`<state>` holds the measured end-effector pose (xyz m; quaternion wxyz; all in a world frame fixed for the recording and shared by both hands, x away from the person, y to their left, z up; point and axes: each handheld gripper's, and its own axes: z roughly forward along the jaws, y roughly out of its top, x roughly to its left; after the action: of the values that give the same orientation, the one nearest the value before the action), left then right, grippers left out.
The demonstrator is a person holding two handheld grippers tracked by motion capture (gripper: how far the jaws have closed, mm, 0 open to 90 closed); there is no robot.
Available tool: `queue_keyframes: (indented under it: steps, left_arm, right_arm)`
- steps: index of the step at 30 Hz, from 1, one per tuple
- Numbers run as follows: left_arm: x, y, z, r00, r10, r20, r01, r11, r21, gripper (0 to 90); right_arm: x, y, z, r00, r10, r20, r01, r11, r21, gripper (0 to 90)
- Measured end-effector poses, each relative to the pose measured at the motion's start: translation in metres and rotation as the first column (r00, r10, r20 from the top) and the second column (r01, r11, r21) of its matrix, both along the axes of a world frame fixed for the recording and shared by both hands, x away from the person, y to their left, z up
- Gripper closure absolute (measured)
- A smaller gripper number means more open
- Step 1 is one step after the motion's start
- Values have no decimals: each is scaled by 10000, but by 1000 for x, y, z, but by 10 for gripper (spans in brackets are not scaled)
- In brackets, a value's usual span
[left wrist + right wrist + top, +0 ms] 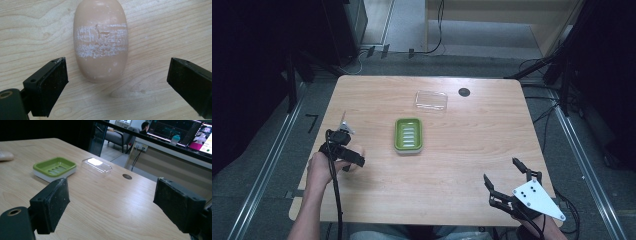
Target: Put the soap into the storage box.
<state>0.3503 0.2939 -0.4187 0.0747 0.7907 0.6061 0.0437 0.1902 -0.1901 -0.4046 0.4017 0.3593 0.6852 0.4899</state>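
Observation:
A peach oval soap bar (101, 37) with a scraped white band lies flat on the wooden table, near its left side (357, 151). My left gripper (117, 65) points straight down over it, open, one jaw on each side of the bar's near end without touching it. In the high view the left gripper (347, 157) partly covers the soap. A green slatted soap dish (408, 135) sits empty at the table's middle. My right gripper (500, 170) hovers open at the front right with nothing between its jaws (112, 192).
A clear plastic lid (431, 100) lies behind the dish, with a black round grommet (464, 92) to its right. The right gripper view also takes in the dish (55, 167), the lid (96, 166) and the soap (6, 155) far off. Cables and stands ring the table.

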Motion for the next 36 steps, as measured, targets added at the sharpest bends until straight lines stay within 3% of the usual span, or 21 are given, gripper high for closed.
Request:
queue_keyframes:
  steps: [4,18,36]
  left_arm:
    - [2,-1,-3,10000,68,14,-68,10000,-2,39]
    - [14,-2,-9,9998,179,-54,-178,9998,132,40]
    - [25,3,-24,9988,488,-53,-487,9985,257,39]
  right_arm:
    - [-2,-2,1,9999,90,-130,-89,9999,80,131]
    - [0,4,0,9983,352,-461,-379,9975,-590,131]
    - [2,4,-1,9972,368,-648,-408,9973,-606,131]
